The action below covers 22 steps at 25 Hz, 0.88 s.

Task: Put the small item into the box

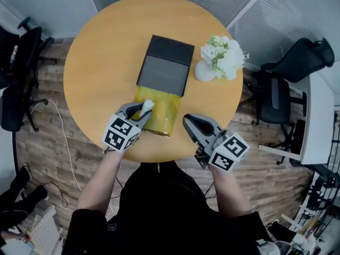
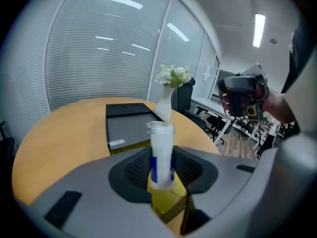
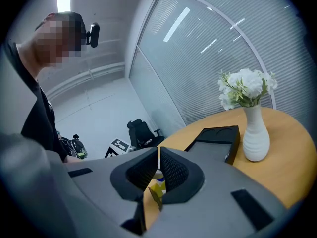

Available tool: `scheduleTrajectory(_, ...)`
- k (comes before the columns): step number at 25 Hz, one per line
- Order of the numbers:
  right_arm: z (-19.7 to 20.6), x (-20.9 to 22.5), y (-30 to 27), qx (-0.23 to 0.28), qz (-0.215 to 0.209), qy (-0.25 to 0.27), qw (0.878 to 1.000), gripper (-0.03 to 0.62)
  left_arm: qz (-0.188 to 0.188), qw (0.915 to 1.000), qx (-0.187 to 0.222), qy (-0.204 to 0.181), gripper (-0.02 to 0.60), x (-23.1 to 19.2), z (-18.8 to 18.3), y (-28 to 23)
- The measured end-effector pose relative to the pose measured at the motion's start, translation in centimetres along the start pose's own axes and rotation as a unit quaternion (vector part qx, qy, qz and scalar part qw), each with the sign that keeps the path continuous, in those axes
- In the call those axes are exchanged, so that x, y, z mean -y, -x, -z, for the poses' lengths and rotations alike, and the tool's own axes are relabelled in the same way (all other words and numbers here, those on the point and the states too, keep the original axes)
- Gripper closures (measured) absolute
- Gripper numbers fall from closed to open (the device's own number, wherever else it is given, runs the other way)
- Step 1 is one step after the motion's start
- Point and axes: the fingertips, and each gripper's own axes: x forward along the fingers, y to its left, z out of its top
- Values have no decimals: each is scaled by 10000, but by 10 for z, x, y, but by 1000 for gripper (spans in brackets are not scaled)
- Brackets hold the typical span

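A black box [image 1: 166, 65] lies in the middle of the round table, with its yellow inner tray [image 1: 155, 116] slid out toward me. My left gripper [image 1: 143, 109] hovers over the tray's left part, shut on the small item [image 1: 147, 105], a white tube with a blue band. In the left gripper view the small item [image 2: 161, 152] stands upright between the pads, above the yellow tray [image 2: 168, 197], with the box [image 2: 130, 125] beyond. My right gripper [image 1: 187, 120] sits just right of the tray near the table's front edge, shut and holding nothing; its own view shows the right gripper [image 3: 159, 170] with jaws together.
A white vase of white flowers [image 1: 220, 57] stands right of the box, close to its far corner. The wooden table [image 1: 101, 62] is round, with its front edge under my grippers. Black office chairs [image 1: 292, 68] stand around it on the plank floor.
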Motion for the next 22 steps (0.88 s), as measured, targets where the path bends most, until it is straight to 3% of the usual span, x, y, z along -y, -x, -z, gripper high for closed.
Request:
scheduleTrajectory(13,-6,0,21,56,185,51,9998,554,232,9949,-884,-428,434,7,36,-48)
scheduleTrajectory(22,-26,-10,37,280,251,239,9990,556,172,9959,-748,-472,416,10,17,-35)
